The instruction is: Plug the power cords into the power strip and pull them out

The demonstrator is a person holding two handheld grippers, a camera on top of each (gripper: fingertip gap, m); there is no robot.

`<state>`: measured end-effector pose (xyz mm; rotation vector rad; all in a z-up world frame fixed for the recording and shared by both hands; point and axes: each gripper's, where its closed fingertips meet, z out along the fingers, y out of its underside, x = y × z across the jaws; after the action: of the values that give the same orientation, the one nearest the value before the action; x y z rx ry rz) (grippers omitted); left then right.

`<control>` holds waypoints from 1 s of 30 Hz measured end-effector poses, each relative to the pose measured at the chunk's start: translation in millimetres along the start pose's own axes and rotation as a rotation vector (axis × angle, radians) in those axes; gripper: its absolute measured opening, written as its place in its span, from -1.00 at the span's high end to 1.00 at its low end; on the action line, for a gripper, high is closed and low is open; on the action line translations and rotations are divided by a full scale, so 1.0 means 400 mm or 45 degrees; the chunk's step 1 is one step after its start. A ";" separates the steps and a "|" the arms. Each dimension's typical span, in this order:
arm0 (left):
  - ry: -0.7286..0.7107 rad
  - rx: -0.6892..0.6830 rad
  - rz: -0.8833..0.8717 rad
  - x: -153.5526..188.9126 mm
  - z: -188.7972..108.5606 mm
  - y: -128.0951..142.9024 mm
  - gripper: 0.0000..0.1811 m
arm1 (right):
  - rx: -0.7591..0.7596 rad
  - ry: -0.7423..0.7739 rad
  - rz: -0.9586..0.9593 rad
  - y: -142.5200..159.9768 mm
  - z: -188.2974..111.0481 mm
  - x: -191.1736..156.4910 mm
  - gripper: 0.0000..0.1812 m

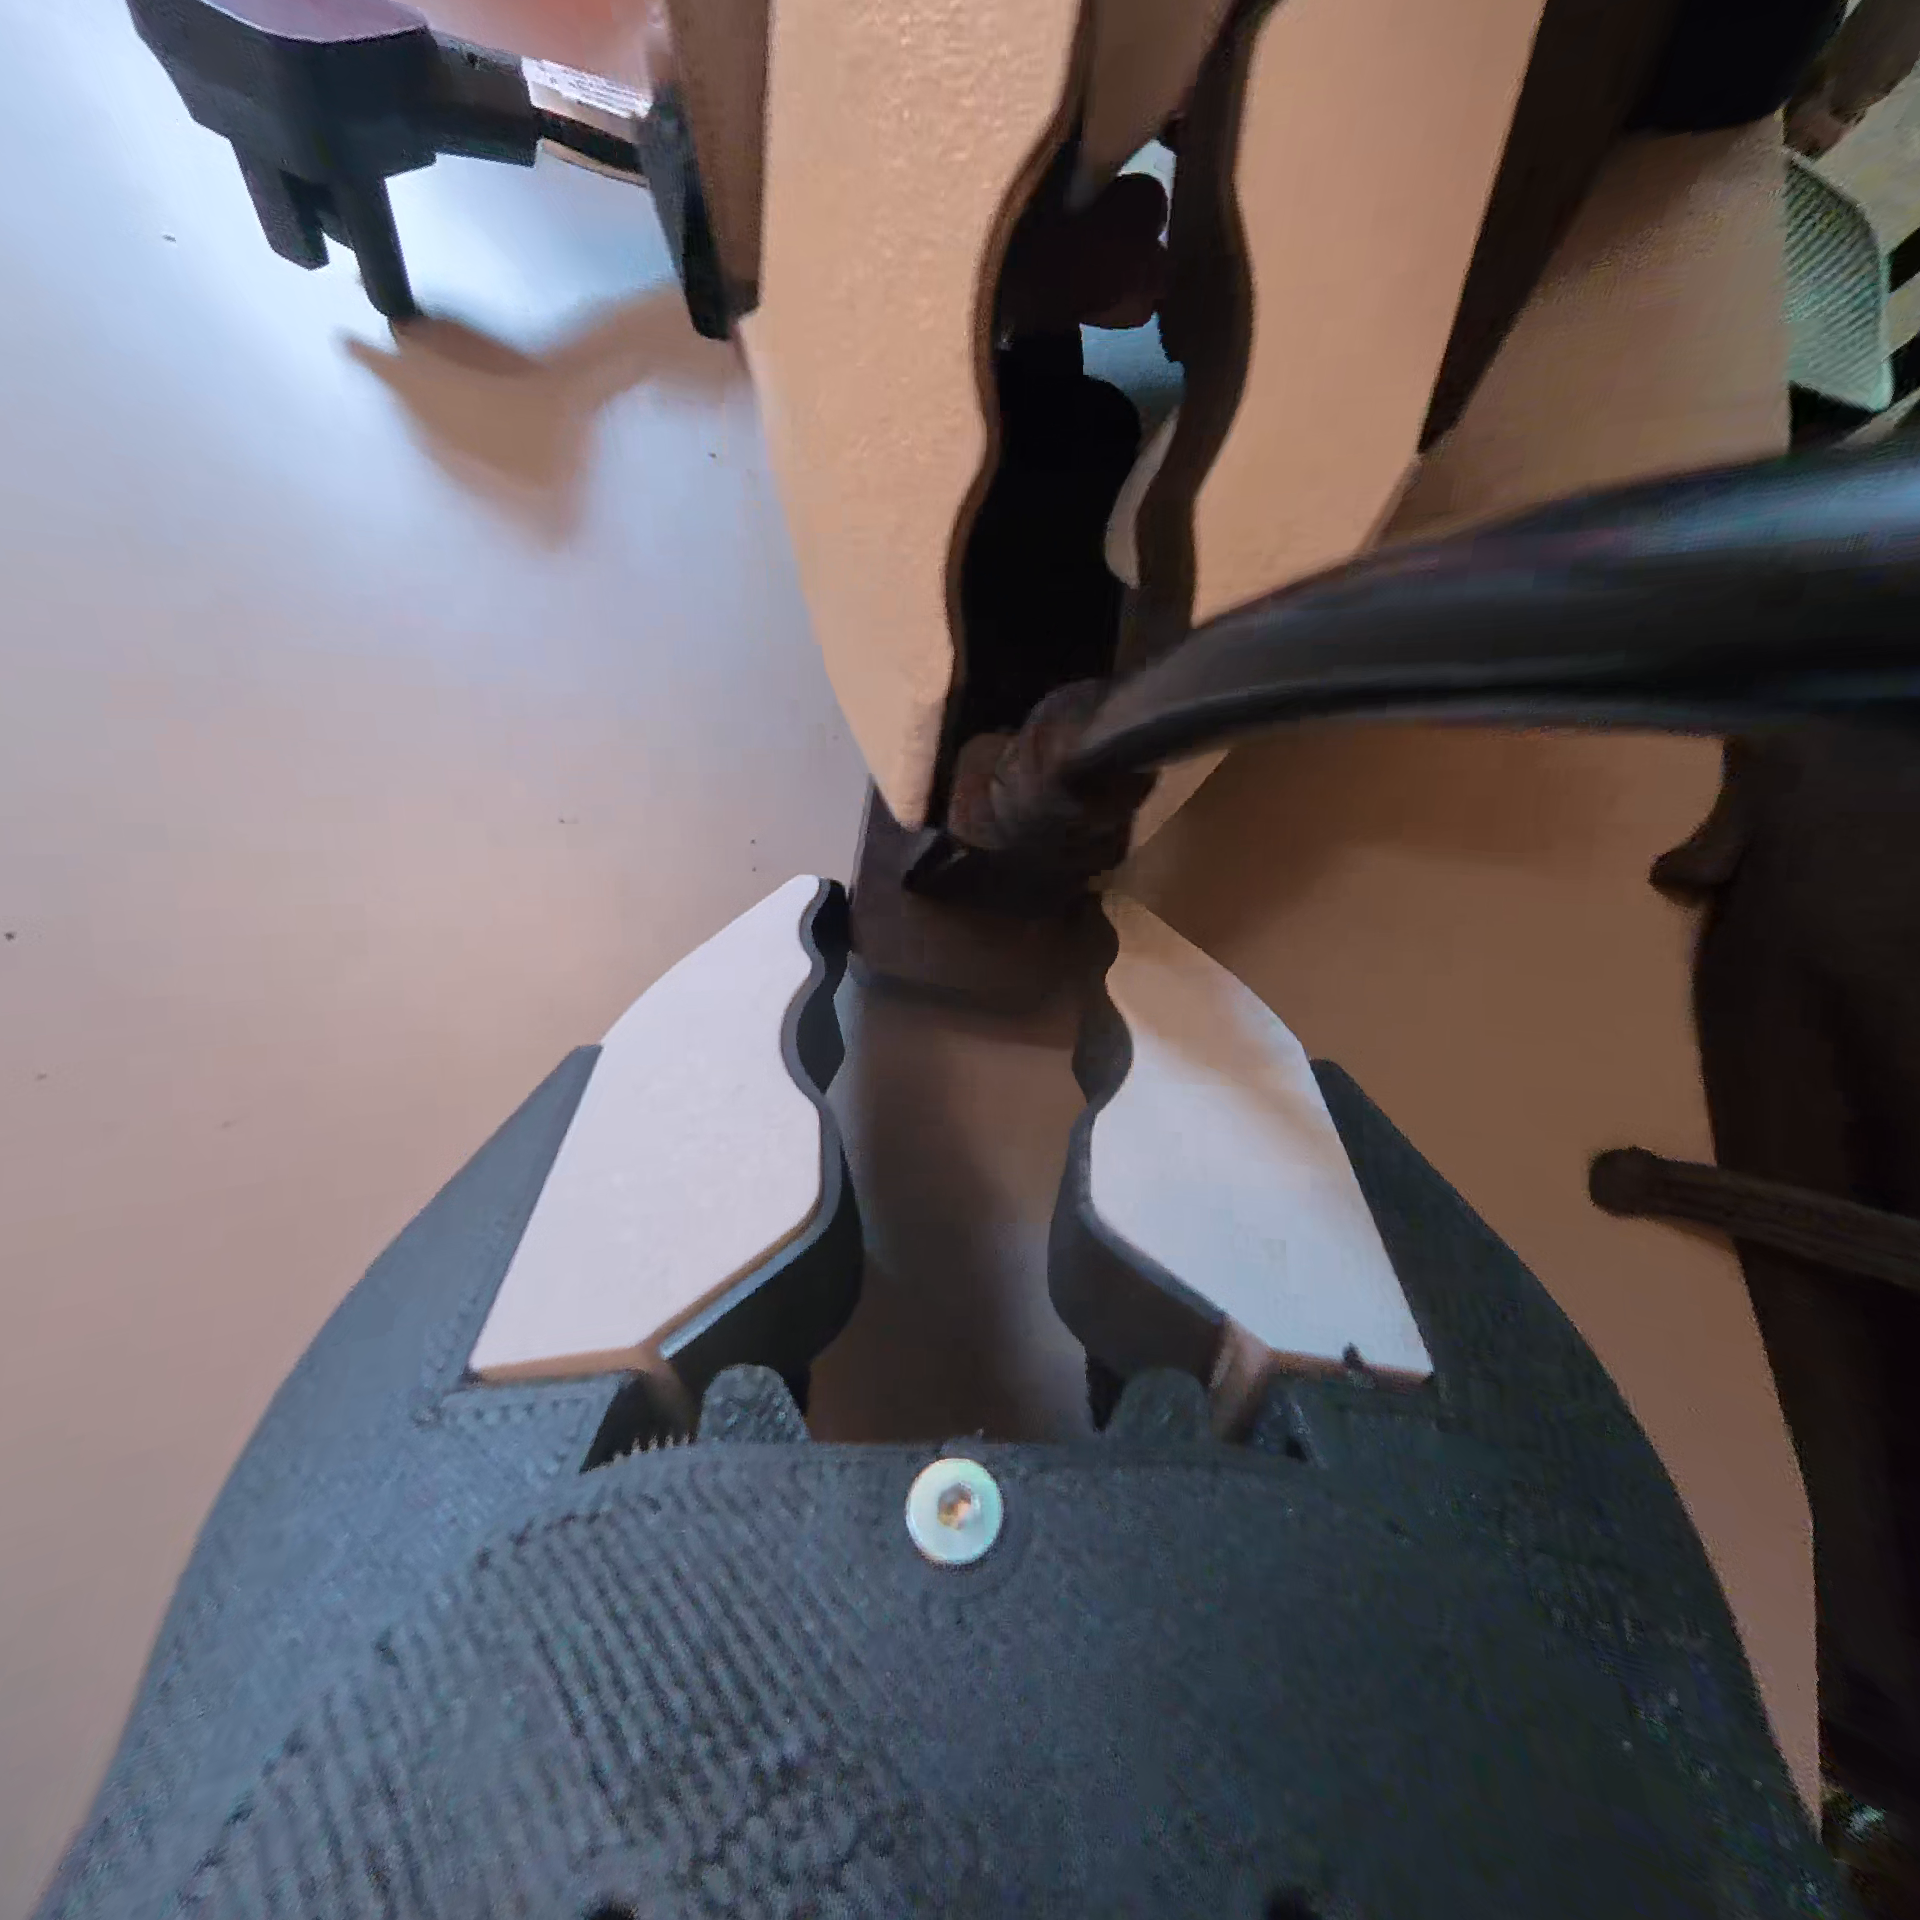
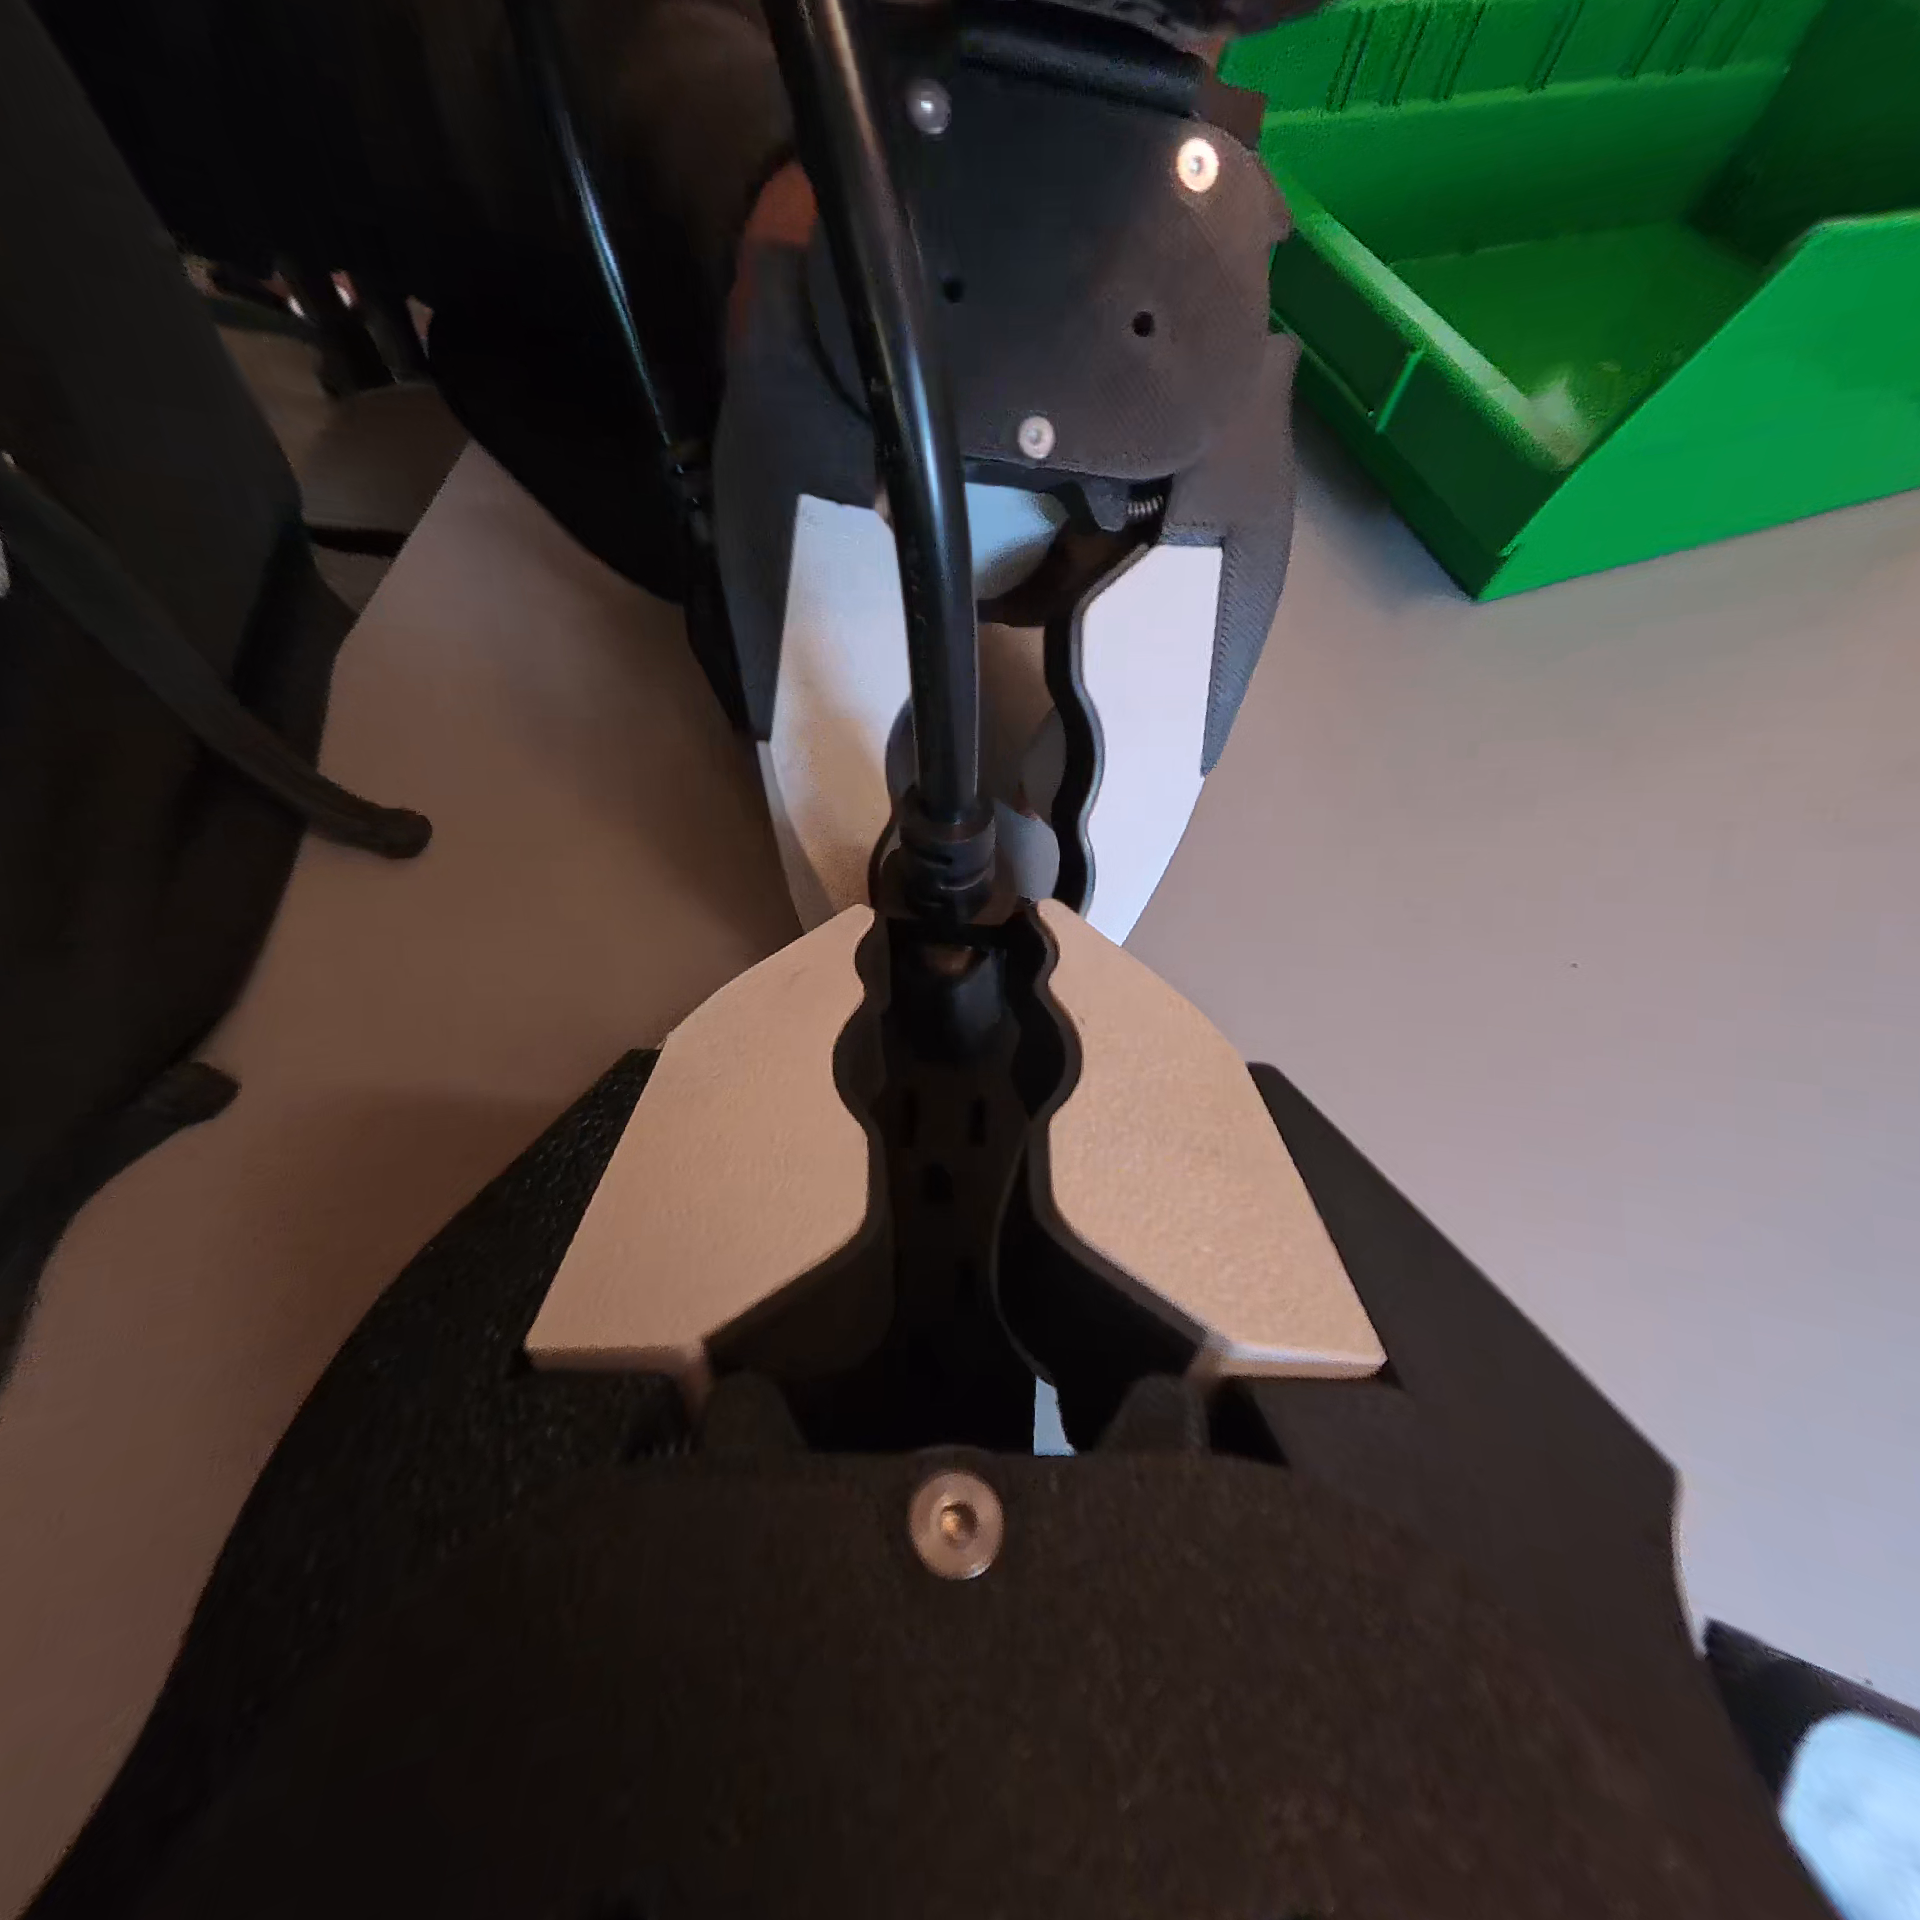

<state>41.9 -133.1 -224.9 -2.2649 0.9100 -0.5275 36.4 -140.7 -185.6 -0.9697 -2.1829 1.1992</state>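
Table (image 2: 1507,935): I see a pale top under both grippers, its near-left edge curving away toward dark chair legs.
Green bin (image 2: 1621,343): it sits on the table at the far right of my right wrist view, well apart from the work.
Right gripper (image 2: 951,935): my own fingers are nearly together, pinching the black power strip between them, lifted off the table.
Left gripper (image 1: 966,935): its jaws are a little apart, the tips on either side of the plug's end; I cannot tell if they press it.
Power strip (image 2: 940,1164): it runs lengthwise between my right fingers, with outlet slots showing.
Power cord (image 2: 925,540): it arcs up and away from the strip's far end.
Plug (image 2: 940,852): it sits in the strip's far outlet, between the two grippers' tips.
Spare plug (image 1: 312,114): it lies on the table at far left, black, prongs toward me.
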 end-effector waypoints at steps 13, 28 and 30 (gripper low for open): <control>-0.032 -0.059 -0.014 -0.008 0.003 0.002 0.51 | 0.016 -0.051 0.044 0.004 -0.004 0.012 0.78; -0.029 -0.062 0.015 0.002 -0.021 -0.012 0.52 | 0.015 -0.097 0.045 0.009 0.001 0.010 0.74; -0.037 -0.091 0.063 0.001 -0.025 -0.008 0.56 | 0.016 -0.102 0.038 0.007 0.004 0.007 0.75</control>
<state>38.0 -135.6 -215.2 -2.3012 0.9818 -0.4460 34.6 -138.5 -188.4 -0.9680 -2.2271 1.2842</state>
